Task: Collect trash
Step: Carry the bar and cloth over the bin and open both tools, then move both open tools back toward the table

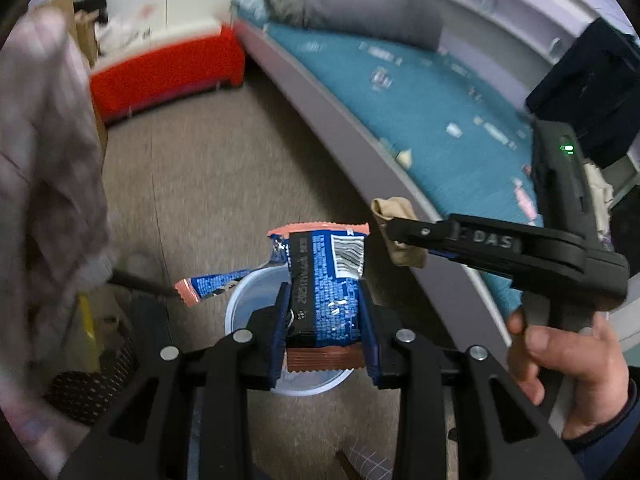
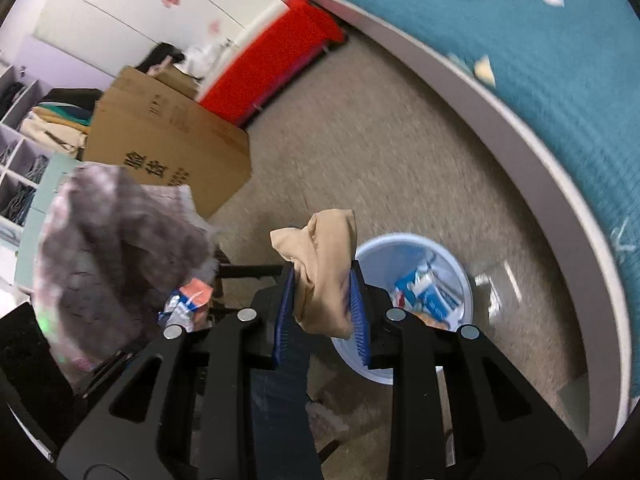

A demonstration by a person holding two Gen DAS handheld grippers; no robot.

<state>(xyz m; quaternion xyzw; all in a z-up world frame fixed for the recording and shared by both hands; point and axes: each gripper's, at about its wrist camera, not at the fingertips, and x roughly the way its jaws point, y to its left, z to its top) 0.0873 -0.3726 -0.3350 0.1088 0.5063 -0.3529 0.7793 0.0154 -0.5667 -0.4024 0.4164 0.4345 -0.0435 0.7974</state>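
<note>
My left gripper (image 1: pixel 325 312) is shut on a blue and orange snack wrapper (image 1: pixel 326 276) and holds it directly above a white plastic bin (image 1: pixel 240 304). Another blue wrapper (image 1: pixel 212 286) sticks out over the bin's left rim. My right gripper (image 2: pixel 322 300) is shut on a crumpled beige wad (image 2: pixel 324 264), to the left of and above the same bin (image 2: pixel 464 280), which holds blue and white wrappers (image 2: pixel 424 292). In the left wrist view the right gripper (image 1: pixel 386 232) reaches in from the right, holding the beige wad (image 1: pixel 396 208) beside the bed edge.
A bed with a teal cover (image 1: pixel 420 92) strewn with small scraps curves along the right, with a grey rim (image 2: pixel 500 120). A red box (image 1: pixel 168 72), a cardboard box (image 2: pixel 168 148) and a chair draped with plaid cloth (image 2: pixel 120 240) stand to the left. Beige carpet (image 2: pixel 360 140) lies between.
</note>
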